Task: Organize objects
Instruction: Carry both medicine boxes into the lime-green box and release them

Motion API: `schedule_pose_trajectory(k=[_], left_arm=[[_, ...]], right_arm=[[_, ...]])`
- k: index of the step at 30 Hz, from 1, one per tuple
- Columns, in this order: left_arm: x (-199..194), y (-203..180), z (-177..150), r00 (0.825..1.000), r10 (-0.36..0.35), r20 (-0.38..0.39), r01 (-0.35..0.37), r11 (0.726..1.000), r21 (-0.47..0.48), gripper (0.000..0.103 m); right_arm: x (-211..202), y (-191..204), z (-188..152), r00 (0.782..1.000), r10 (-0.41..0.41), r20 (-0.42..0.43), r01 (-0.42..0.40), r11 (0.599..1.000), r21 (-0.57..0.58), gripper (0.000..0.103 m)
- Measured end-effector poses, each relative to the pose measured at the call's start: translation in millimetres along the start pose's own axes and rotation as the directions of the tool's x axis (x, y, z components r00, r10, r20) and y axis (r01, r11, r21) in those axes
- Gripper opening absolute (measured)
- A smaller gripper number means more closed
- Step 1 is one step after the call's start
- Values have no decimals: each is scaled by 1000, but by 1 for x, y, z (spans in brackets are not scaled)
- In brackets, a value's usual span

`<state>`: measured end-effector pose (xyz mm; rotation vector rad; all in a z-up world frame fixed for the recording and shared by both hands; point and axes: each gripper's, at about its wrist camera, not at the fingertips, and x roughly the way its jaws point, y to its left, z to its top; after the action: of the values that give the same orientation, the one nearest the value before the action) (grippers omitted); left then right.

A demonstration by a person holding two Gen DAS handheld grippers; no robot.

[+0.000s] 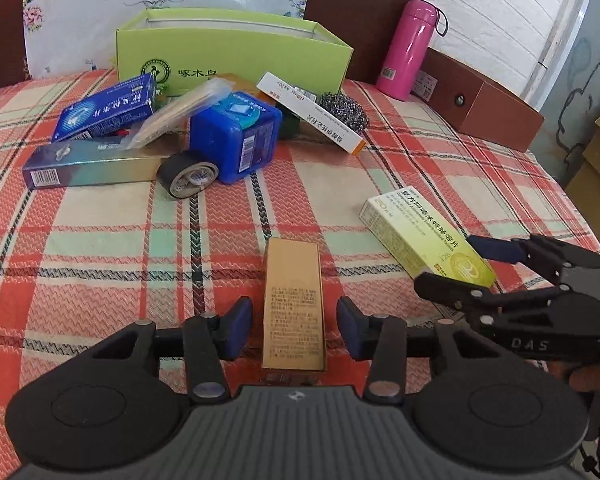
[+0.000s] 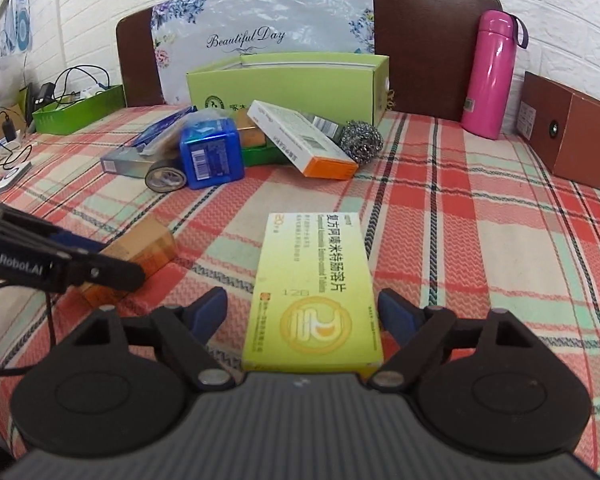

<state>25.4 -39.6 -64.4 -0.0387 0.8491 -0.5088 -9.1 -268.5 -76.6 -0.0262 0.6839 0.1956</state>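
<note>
Plaid tablecloth, gold box between left fingers

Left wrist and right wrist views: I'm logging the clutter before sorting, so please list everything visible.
gold box: 1, gold, near centre, between left claw's fingers
yellow-green medicine box: 1, near right, between right claw's fingers
green open box: 1, lime, back centre
blue cube container: 1, pile
tape roll: 1, black, pile front
steel scourer: 1, silver, pile right
white-orange box: 1, tilted on pile
blue cartons: 2, pile left
pink flask: 1, back right
brown box: 1, far right
left claw: open
right claw: open
</note>
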Motion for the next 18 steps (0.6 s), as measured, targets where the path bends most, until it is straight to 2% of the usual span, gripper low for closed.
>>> schedule_pose_trajectory(k=[2, 5, 6, 7, 11, 15, 18], left_arm=[[2, 0, 1, 1000, 4, 3, -4, 1000, 1, 46], [5, -3, 3, 1000, 12, 6, -12, 1000, 20, 46], [5, -3, 4, 1000, 11, 8, -11, 1000, 25, 40], [5, -2, 4, 1000, 12, 9, -13, 1000, 25, 35], [2, 1, 7, 1000, -5, 13, 4, 1000, 3, 35], [-9, 3, 18, 998, -35, 47, 36, 999, 0, 35], [-20, 6, 35, 994, -62, 87, 63, 998, -5, 34]], right_arm=[[3, 0, 2, 1000, -10, -2, 10, 1000, -12, 78], [10, -3, 4, 1000, -9, -9, 9, 1000, 5, 70], [13, -4, 4, 1000, -8, -19, 9, 1000, 14, 66], [15, -5, 3, 1000, -9, -26, 9, 1000, 22, 66], [12, -5, 4, 1000, 15, -20, -14, 999, 46, 65], [-1, -7, 15, 996, 83, 28, -86, 991, 106, 65], [-11, -6, 31, 990, 119, 76, -127, 986, 108, 65]])
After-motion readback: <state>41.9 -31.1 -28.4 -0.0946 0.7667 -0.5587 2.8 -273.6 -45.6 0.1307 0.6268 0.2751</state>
